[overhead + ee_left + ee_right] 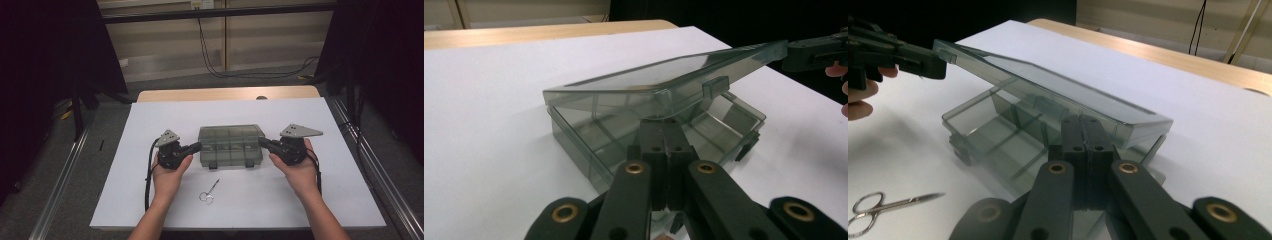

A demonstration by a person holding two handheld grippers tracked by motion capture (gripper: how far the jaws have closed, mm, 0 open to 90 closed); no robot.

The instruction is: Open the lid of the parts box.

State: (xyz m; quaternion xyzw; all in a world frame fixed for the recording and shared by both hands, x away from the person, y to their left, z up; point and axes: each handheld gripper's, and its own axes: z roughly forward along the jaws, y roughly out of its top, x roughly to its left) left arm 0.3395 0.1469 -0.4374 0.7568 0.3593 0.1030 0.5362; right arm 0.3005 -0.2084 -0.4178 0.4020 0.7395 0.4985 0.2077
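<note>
A smoky translucent compartment box [230,146] lies in the middle of the white sheet. Its lid [659,82] is tilted up at the front over the divided base [729,117]. My left gripper [198,146] is shut, its tips set under the lid's front left edge [663,122]. My right gripper [260,143] is shut too, with its tips under the lid's front right edge [1087,121]. In each gripper view the other gripper touches the far corner of the lid: the right gripper [811,52] and the left gripper [918,61]. Whether either one pinches the lid I cannot tell.
Small silver scissors [209,192] lie on the white sheet [150,125] in front of the box, also in the right gripper view [883,205]. A wooden table edge [225,93] runs behind the sheet. Cables hang on the back wall.
</note>
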